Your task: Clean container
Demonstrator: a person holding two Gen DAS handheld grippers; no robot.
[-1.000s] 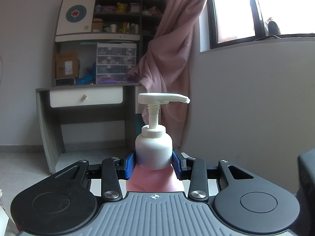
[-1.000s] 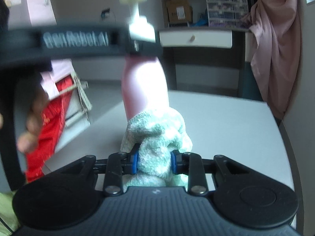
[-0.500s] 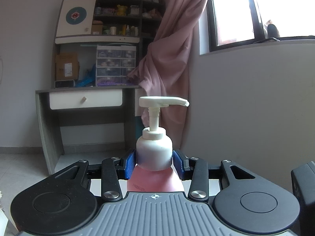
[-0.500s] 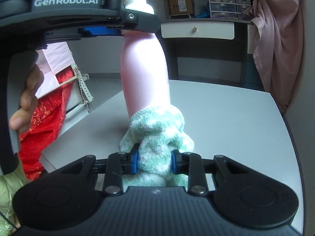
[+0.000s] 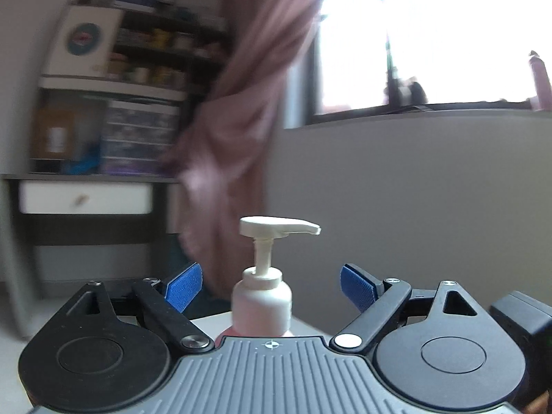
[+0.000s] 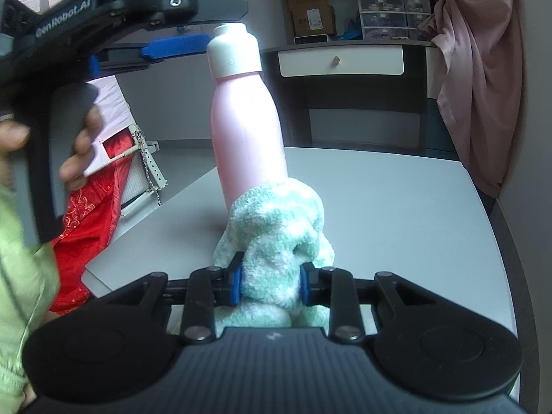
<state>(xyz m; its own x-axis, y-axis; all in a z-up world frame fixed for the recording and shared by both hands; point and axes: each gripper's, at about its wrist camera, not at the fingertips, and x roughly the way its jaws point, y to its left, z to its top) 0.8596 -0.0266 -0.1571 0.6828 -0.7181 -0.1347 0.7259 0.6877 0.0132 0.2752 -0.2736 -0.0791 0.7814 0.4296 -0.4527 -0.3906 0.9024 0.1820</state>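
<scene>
While a pink pump bottle (image 6: 248, 127) stands upright on a grey desk (image 6: 396, 200), the left claw (image 5: 270, 288) hangs wide apart around its white collar, the blue pads (image 5: 183, 288) clear of it on both sides. From the right wrist view that same left claw (image 6: 172, 46) reaches in from the upper left at the level of the bottle's white cap (image 6: 233, 51), its black frame crossing in front of the pump head. A person's hand (image 6: 79, 145) wraps the grey handle below it, with a pale green sleeve (image 6: 17, 276) at the frame's edge.

The right claw (image 6: 270, 283) is clamped on a mint-and-white fluffy cloth (image 6: 279, 241), which bunches up between the blue pads and presses against the lower part of the bottle, hiding its base. The cloth's lower folds rest on the desk just in front of the bottle.

Seen from the left wrist, the white pump nozzle (image 5: 279, 227) points right, toward a plain grey wall below a bright window (image 5: 431, 34). A dusty pink curtain (image 5: 241, 103) hangs behind the bottle, and a dark shelving unit (image 5: 114, 103) with a white drawer (image 6: 339, 60) stands across the room, blurred. Red fabric (image 6: 89, 214) lies on the floor beside the desk's left edge.
</scene>
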